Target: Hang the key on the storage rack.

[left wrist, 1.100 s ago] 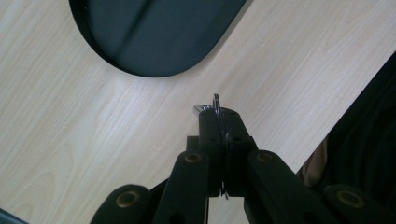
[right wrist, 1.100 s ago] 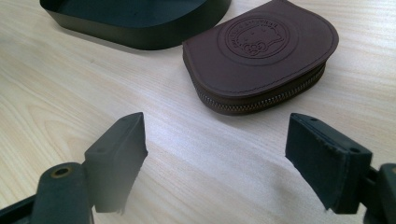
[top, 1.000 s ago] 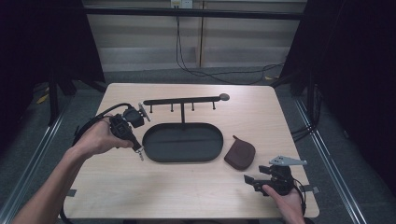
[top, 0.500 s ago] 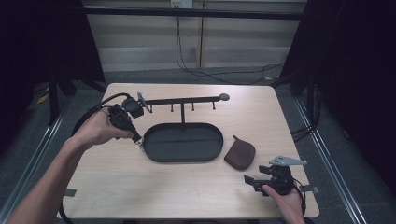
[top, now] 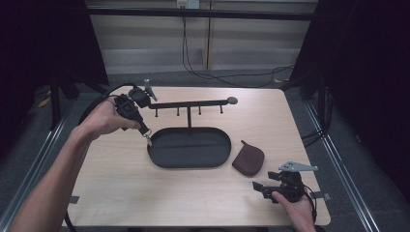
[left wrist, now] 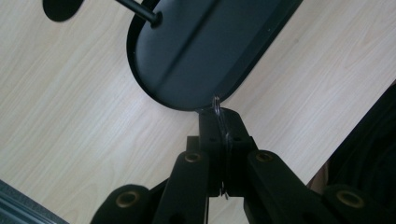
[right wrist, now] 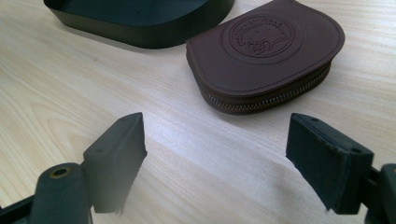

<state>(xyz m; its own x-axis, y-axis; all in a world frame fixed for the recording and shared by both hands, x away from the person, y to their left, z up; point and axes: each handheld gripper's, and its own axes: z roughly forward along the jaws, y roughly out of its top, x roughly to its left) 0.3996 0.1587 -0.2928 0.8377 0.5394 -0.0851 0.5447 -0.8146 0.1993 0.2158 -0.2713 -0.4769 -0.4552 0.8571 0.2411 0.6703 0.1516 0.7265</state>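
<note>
A person's left hand holds my left gripper (top: pixel 144 131) above the table, at the left end of a black oval tray (top: pixel 203 153). Its jaws are shut on a small metal ring (top: pixel 148 140) that pokes out past the tips. In the left gripper view the thin ring (left wrist: pixel 216 104) is pinched edge-on in my left gripper (left wrist: pixel 222 128), with the tray (left wrist: pixel 196 51) below. A black bar with several hooks (top: pixel 193 103) stands on a post over the tray. Near the front right corner my right gripper (top: pixel 259 188) rests open, and a brown zip pouch (right wrist: pixel 266 51) lies beyond my right gripper (right wrist: pixel 219 149).
The brown pouch (top: pixel 248 159) lies just right of the tray. A black cable (top: pixel 99 99) trails from the left gripper over the table's left edge. Bare wood (top: pixel 159 193) stretches along the table's front. Dark curtains and floor cables lie beyond the far edge.
The left hand has lifted and moved away from me toward the left end of the hook bar, the ring still pinched. The right gripper has stayed put.
</note>
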